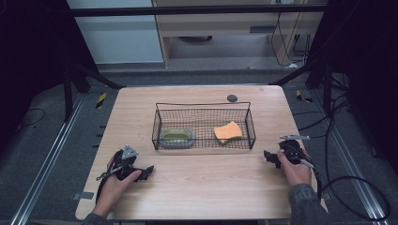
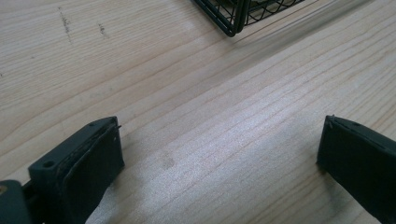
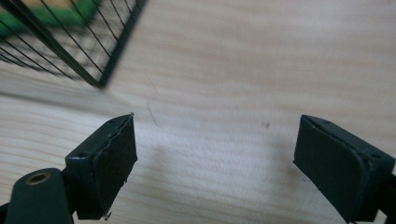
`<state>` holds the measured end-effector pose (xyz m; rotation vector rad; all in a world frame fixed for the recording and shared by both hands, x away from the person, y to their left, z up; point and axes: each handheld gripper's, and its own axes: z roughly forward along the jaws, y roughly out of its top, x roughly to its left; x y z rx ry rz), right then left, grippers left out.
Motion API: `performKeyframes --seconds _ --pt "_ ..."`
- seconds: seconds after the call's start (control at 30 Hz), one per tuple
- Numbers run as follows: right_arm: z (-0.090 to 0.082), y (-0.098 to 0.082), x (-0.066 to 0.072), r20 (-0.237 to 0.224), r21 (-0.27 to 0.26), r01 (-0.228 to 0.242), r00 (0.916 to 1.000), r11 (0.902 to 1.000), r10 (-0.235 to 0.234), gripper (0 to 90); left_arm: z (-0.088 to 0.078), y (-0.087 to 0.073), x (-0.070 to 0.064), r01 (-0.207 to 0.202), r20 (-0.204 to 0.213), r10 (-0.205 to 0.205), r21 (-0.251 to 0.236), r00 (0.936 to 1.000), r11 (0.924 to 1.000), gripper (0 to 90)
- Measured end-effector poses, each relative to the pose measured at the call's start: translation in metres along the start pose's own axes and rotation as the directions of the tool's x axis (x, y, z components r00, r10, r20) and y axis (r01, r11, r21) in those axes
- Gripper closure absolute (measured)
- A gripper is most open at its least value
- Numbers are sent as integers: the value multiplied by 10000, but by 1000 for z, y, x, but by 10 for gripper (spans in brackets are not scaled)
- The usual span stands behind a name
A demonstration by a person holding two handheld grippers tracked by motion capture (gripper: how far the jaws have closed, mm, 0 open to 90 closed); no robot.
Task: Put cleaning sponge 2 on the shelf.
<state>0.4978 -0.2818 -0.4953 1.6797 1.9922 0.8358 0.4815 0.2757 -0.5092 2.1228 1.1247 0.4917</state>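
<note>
My left claw [image 1: 149, 170] and right claw [image 1: 267, 155] rest low over the table [image 1: 197, 187], jaws spread wide, gripping nothing. Between and beyond them stands the wire basket [image 1: 204, 105], holding an orange sponge [image 1: 228, 132] and a green sponge [image 1: 177, 135].

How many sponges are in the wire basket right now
2. A green sponge lies at the left end of the basket, an orange sponge at the right end. None looks hidden.
</note>
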Motion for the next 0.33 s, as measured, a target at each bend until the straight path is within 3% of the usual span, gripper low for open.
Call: performKeyframes --seconds 0.13,0.2,0.33 --pt "8 -12 -2 470 -816 197 9988 9965 -159 121 0 0 0 -29 3 29 28 10000 10000 0" --pt "9 -13 -1 599 -869 479 9973 9951 -428 96 0 0 0 -29 2 29 28 10000 10000 0" --pt "10 -13 -1 580 -915 475 9974 9947 -423 73 0 0 0 -35 11 35 22 10000 10000 0"
